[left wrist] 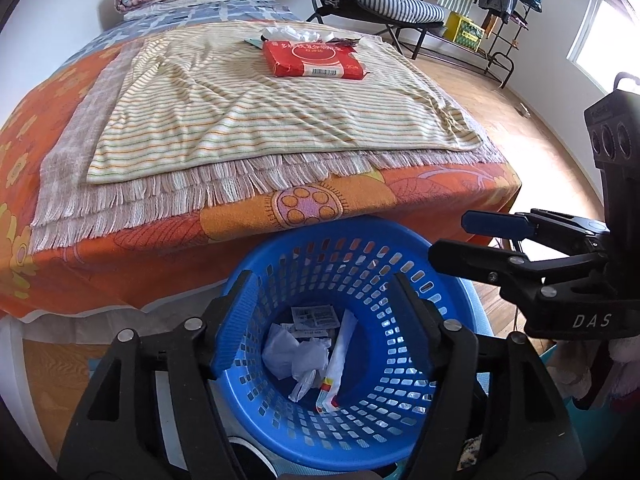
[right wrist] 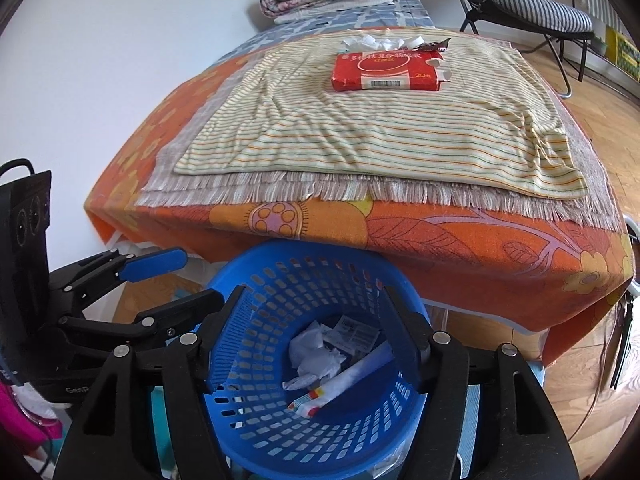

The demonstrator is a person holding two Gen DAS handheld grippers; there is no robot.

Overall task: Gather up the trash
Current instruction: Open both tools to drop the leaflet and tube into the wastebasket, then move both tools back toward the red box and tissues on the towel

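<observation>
Left wrist view: left gripper (left wrist: 324, 320) is hanging open & empty over the blue basket (left wrist: 280, 256), w/ paper scraps (left wrist: 296, 354) lying inside. Red box (left wrist: 314, 59) is sitting straight ahead on the striped cloth (left wrist: 240, 116), long axis crosswise, crumpled tissue (left wrist: 292, 33) just behind it.

Right wrist view: right gripper (right wrist: 310, 334) is also gaping open, nothing held; box (right wrist: 386, 67) is lying ahead, slightly right. Neither hand looks clearly nearer. Bed (right wrist: 440, 236) soft; room w/ wood floor (right wrist: 592, 376).

Left hand-held gripper (left wrist: 324, 320) spread open above blue basket (left wrist: 360, 446) of crumpled paper (left wrist: 292, 358), red box (left wrist: 314, 59) on bed
</observation>
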